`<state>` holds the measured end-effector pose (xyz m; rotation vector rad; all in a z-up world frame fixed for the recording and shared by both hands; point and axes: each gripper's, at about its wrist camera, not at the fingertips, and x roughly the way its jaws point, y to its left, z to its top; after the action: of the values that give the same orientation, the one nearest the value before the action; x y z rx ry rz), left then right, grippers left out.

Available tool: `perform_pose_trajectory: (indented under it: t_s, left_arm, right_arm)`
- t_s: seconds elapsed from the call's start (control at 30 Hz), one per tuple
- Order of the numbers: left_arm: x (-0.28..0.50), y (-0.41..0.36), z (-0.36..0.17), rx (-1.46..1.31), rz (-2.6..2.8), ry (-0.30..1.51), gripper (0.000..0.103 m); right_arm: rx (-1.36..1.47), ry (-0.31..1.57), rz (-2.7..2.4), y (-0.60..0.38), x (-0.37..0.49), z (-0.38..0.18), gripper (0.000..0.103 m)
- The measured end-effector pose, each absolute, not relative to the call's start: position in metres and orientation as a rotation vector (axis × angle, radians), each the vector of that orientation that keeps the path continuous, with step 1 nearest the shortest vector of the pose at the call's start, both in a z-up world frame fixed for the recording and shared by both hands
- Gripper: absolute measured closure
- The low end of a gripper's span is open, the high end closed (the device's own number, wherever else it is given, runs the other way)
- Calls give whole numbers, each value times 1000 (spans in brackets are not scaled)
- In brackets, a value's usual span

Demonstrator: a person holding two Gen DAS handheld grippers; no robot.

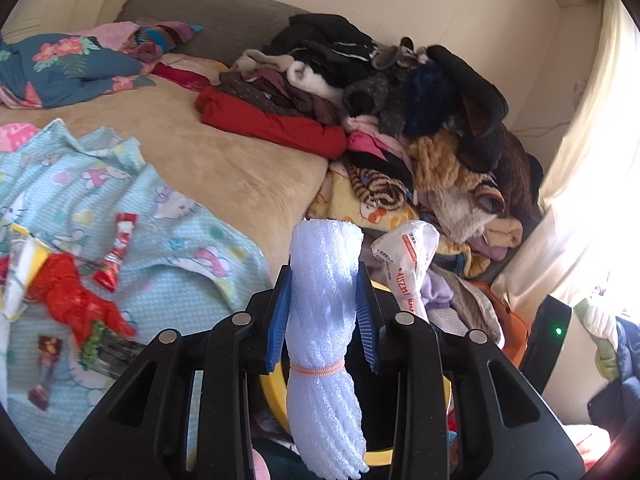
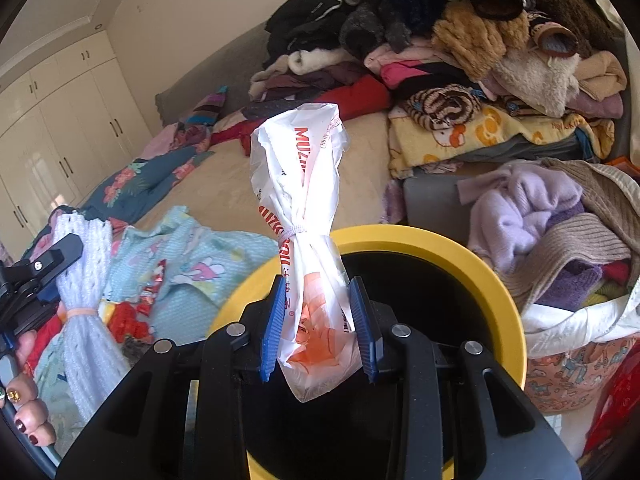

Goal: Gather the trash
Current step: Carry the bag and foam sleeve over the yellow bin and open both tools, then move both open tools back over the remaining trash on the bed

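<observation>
Hanging over the yellow-rimmed bin (image 2: 496, 280), the right gripper (image 2: 318, 320) has its fingers closed on a tied white plastic bag (image 2: 298, 184); the left gripper (image 1: 322, 312) pinches a banded white foam-net roll (image 1: 324, 300) beside the bed (image 1: 224, 160).

Left hand-held gripper (image 1: 322, 312): blue-padded jaws closed partway, both pads pressed against a clamped item standing upright between them. Right hand-held gripper (image 2: 318, 324): same condition, jaws closed onto a held item, pads in contact on both sides. The person's left hand (image 2: 28, 404) shows at the right view's lower left, fingers curled, nails painted dark red.
</observation>
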<state>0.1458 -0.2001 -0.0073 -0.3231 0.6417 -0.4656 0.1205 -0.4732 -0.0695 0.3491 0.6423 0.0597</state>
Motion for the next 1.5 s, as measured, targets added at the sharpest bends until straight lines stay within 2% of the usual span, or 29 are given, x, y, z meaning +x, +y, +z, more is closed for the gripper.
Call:
perform_pose_trajectory:
  t_s: [0.27,0.33,0.37,0.4,0.43,0.47,0.5,0.57,1.07,1.5]
  left_arm:
    - [154,-231,-29,-284,-501,677,78]
    - [158,-236,-34,-281,-502,686,78]
    - [160,-237,-36,-281,-505,691,76]
    - [163,-238,-39,-287,-510,702,65]
    - [165,-238,-41,-289,-505,704,47]
    - [166,-238,-42,-290,-495,705,39]
    - [167,-234,-44,-300,-488,705,26]
    - [167,-229,-44,-316,-482,700,12]
    - [141,-177,-34,-253,-344,626,11]
    - [124,-144,-16,-235,-277,550,11]
  right_arm:
    - [367,689,33,-493,125,-88,71]
    - [376,689,34,-495,125,-89,68]
    - [387,687,36,-497,125,-90,63]
    - [399,685,35,-499,125,-91,60]
    - [406,684,38,-501,125,-91,59]
    - [405,683,36,-501,125,-90,51]
    - [398,677,27,-501,124,-90,41]
    - [382,659,15,-500,123,-88,35]
    - [316,575,64,-458,116,-67,21]
    - [258,547,171,-406,109,-45,18]
